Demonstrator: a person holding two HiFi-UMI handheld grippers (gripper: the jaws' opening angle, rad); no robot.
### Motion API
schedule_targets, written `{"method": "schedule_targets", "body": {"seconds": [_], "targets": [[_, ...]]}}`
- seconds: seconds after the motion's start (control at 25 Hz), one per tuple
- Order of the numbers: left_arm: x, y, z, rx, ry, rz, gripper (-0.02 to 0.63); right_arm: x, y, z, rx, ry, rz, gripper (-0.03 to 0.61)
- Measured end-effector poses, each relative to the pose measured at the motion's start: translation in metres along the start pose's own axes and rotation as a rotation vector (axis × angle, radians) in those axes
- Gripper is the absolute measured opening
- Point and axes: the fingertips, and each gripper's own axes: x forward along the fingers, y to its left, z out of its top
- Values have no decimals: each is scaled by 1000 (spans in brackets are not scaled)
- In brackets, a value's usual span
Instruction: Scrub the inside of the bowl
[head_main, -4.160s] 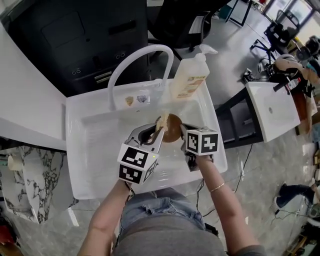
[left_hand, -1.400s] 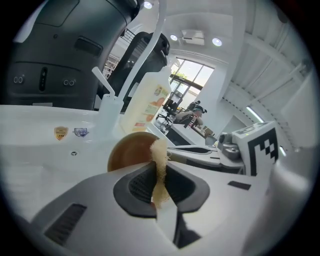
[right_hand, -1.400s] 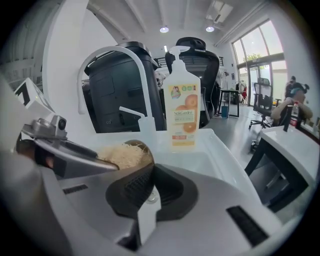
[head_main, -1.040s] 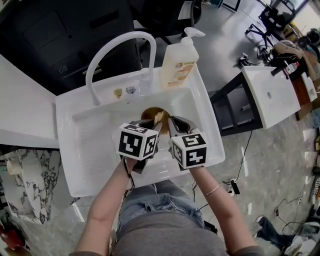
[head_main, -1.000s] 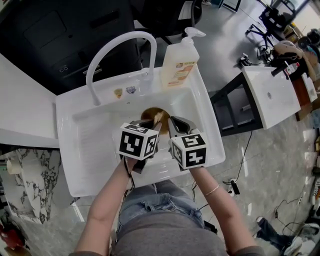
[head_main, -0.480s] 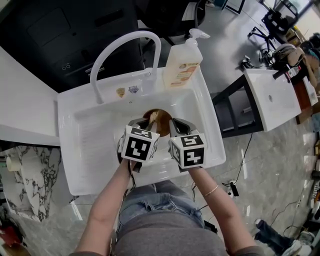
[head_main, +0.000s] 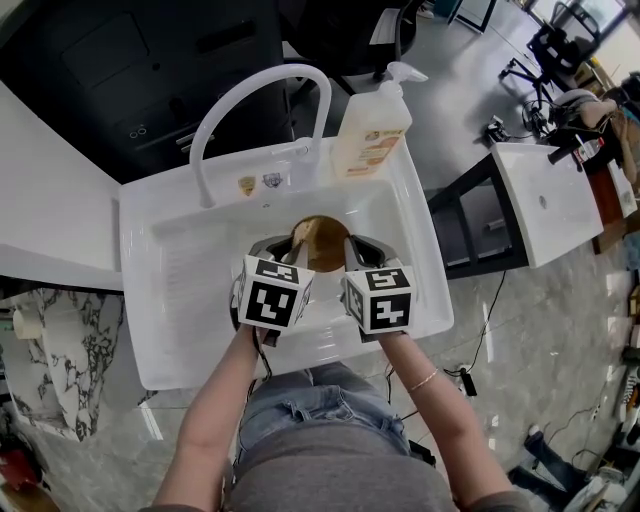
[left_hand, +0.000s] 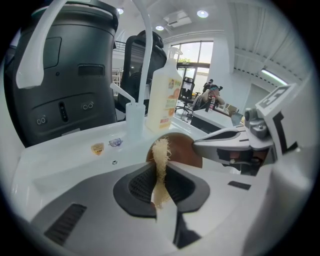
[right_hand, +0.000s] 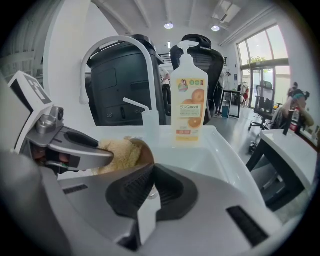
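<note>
A white sink (head_main: 180, 300) fills the middle of the head view, its basin open toward the person, who stands at its near edge. A tall arched white faucet (head_main: 260, 95) rises from the far rim, and just to its right on that same rim stands a pump bottle of soap (head_main: 372, 135) (pale, with an orange label that shows clearly in the right gripper view (right_hand: 189, 110)).

Both grippers reach over the basin side by side, close together, each with its marker cube toward the person. The right gripper (head_main: 352, 248) has its tongs clenched on the rim of the bowl (head_main: 322, 245), a thin brown edge pinched between the dark pads (right_hand: 129, 187). The bowl is held above the basin floor, near the far wall below the faucet, tipped up on its side so that its opening faces left.

The left gripper (left_hand: 160, 172) has its tongs clenched on a pale, fibrous scrubber (left_hand: 160, 155), which sticks up from between them. In the right gripper view the scrubber (right_hand: 120, 152) lies against the bowl's inside (right_hand: 146, 152).
</note>
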Motion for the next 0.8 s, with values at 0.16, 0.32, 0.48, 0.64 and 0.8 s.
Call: {"method": "schedule_targets", "body": {"seconds": [0.16,0.32,0.48,0.64,0.8], "targets": [[-12,4,7,5,-40,18,48,1,-4,3,2,-7,-22,15],[-26,10,19,-56,-115,6,48,2,-10,7,35,-16,-41,14],[-36,0,33,-151,-199,-80,48,3,-13,7,93,-30,-42,15],[-31,-20,34,-225,-192,-177,48,2,-15,11,118,-53,-54,15],[-21,-38,27,-290,-157,-259,48,-1,-10,14,117,-73,-42,15]]}}
